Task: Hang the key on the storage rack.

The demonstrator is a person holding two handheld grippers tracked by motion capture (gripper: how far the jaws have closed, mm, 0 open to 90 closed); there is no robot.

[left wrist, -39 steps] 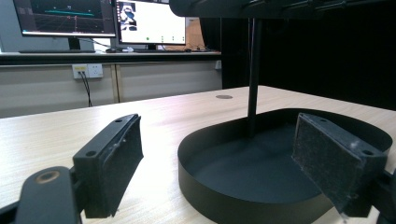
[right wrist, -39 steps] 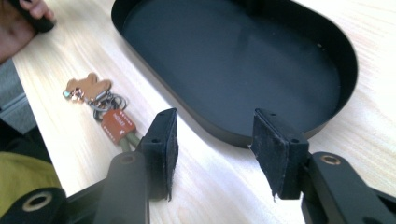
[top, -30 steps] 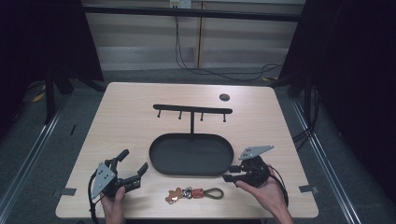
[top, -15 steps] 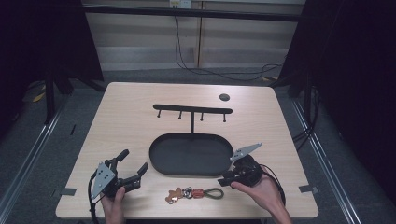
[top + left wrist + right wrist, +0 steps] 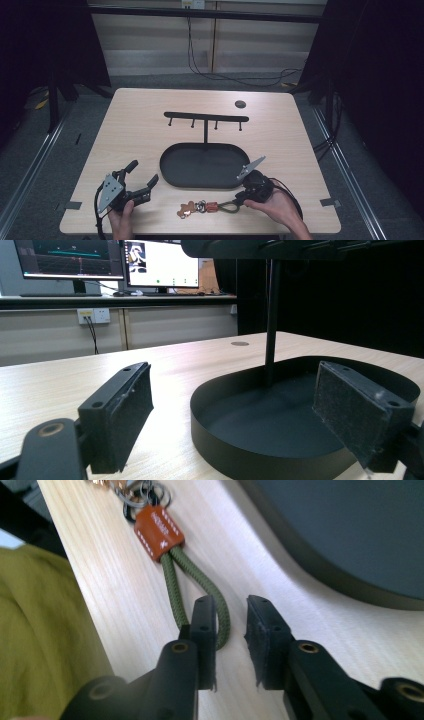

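Evidently the pickup of the keychain [image 5: 206, 206] is in hand: it lies at the lower middle of the high view, before the tray [image 5: 172, 172]. The right gripper [image 5: 230, 630] has just been closing, its jaws narrowly apart with the green loop [image 5: 222, 617] between them (1 pad touches it). Next, a full clamp is called for, then a lift. The left gripper [image 5: 141, 182] is held wide apart, holding nothing.

The left tongs [image 5: 141, 180] rest low at the near left edge in a hand [image 5: 121, 223], jaws spread wide. The right tongs [image 5: 239, 198] point left and down from the right hand [image 5: 274, 208]; their 2 jaws have just been closing, a narrow gap left.
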